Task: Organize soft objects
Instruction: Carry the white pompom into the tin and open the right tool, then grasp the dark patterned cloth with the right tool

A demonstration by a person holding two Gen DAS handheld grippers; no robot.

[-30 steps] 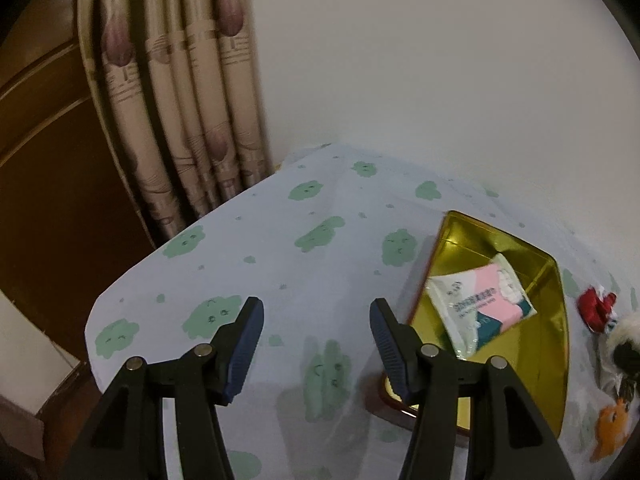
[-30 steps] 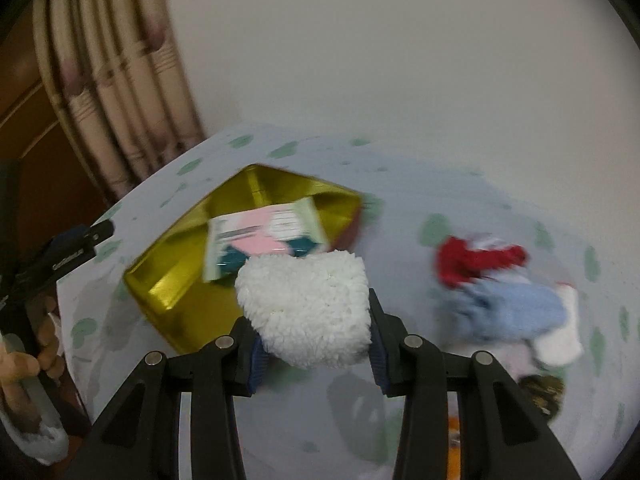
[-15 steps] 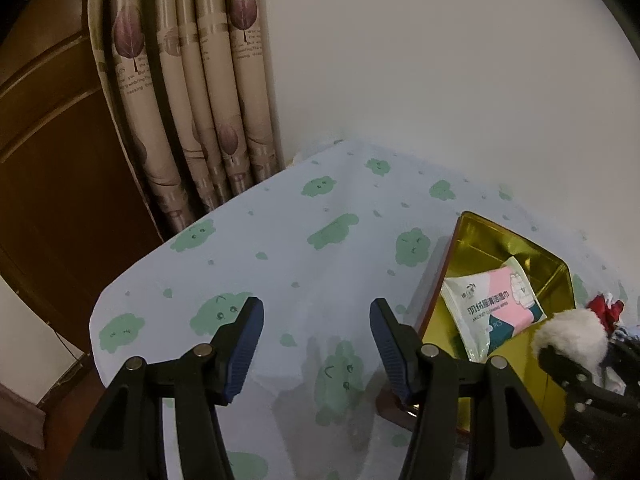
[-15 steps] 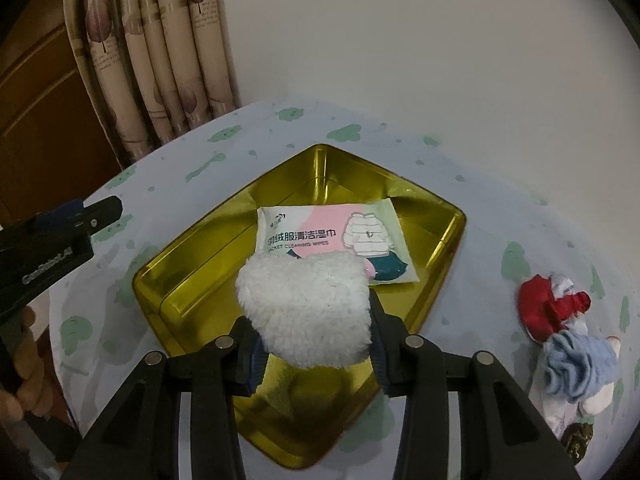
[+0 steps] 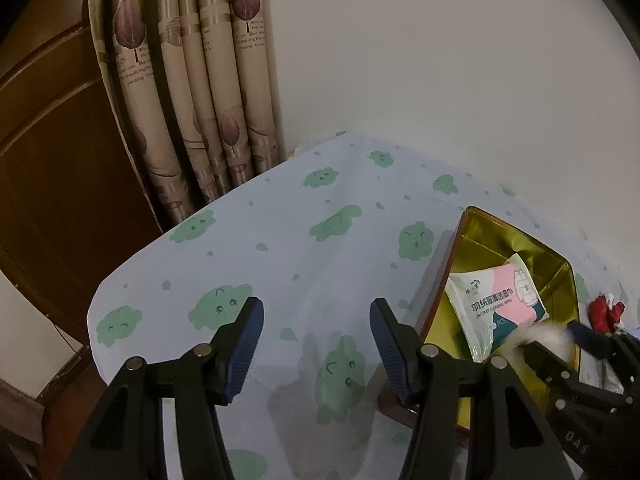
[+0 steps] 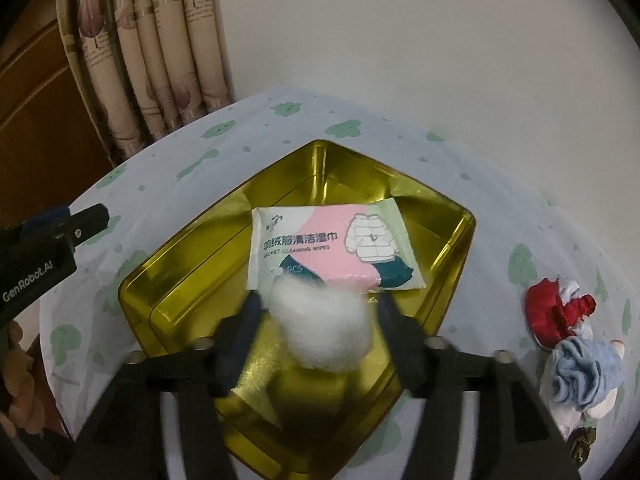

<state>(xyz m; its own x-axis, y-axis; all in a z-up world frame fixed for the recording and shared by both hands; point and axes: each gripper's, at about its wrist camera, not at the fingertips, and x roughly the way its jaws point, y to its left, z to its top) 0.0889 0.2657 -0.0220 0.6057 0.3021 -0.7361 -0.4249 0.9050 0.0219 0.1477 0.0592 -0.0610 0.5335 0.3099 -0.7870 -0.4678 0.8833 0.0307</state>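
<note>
My right tool [image 6: 318, 308] hangs over the near half of the gold tin tray [image 6: 192, 276], its jaws having just spread, with the white fluffy pom-pom [image 6: 324, 324] between them. The picture is blurred here, but the pads seem to stand clear of the fluff on both sides, so I judge the pom-pom released and dropping or settling onto the tray floor. It overlaps the near edge of the pack of jacket cleaning wipes [image 6: 332, 242], which lies flat toward the tray's far corner; I take the tray to be the collecting place for the soft things.

My left tool [image 5: 316, 350] waits wide open and empty above the cloud-print cloth on the bench [image 5: 280, 240], just beside the tray's left edge, well out of the drop.

Near the bench's right edge, outside the tray, the red-and-white soft toy [image 6: 560, 308] and the light blue fluffy item [image 6: 584, 372] lie touching each other, apparently next in line. Releasing low over the tray should keep so light a ball from bouncing out.
</note>
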